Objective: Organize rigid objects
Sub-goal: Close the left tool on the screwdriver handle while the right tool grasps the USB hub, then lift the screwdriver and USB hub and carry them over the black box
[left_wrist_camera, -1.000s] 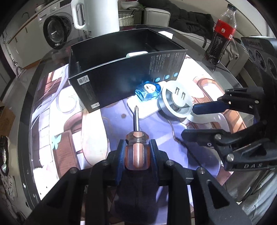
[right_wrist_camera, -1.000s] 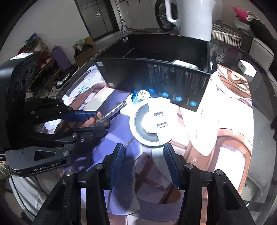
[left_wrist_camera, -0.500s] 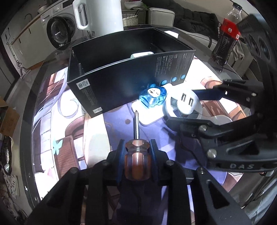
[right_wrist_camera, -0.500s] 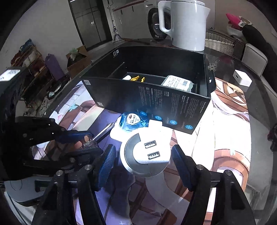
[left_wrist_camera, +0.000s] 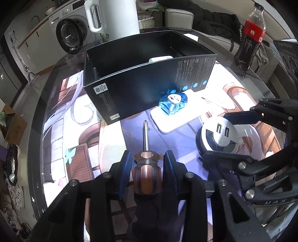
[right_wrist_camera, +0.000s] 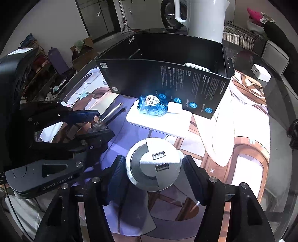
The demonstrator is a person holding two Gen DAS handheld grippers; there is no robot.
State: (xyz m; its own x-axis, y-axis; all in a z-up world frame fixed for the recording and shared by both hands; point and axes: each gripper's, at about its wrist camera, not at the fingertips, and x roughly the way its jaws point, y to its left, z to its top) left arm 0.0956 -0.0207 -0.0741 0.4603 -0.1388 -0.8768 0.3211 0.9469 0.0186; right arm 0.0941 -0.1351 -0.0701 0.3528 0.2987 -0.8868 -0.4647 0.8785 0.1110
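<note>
My left gripper (left_wrist_camera: pixel 147 160) is shut on a screwdriver (left_wrist_camera: pixel 146 171) with a clear orange handle; its shaft points toward the open black box (left_wrist_camera: pixel 149 74). The screwdriver also shows in the right wrist view (right_wrist_camera: pixel 109 115). My right gripper (right_wrist_camera: pixel 153 165) is shut on a round silver USB socket hub (right_wrist_camera: pixel 153 165), also seen in the left wrist view (left_wrist_camera: pixel 218 137). A blue travel adapter (left_wrist_camera: pixel 173 101) lies on a flat white slab (left_wrist_camera: pixel 177 117) against the box's front wall. A white item (left_wrist_camera: pixel 160 59) lies inside the box.
A white kettle (left_wrist_camera: pixel 115 16) stands behind the box. A cola bottle (left_wrist_camera: pixel 248 37) stands at the table's far right. A small white cube (right_wrist_camera: pixel 260 72) lies right of the box. The round glass table (left_wrist_camera: pixel 48 121) carries a printed mat.
The right gripper has closed on the USB hub and drawn it back, away from the white slab. The left gripper keeps the screwdriver and has pulled back slightly.
</note>
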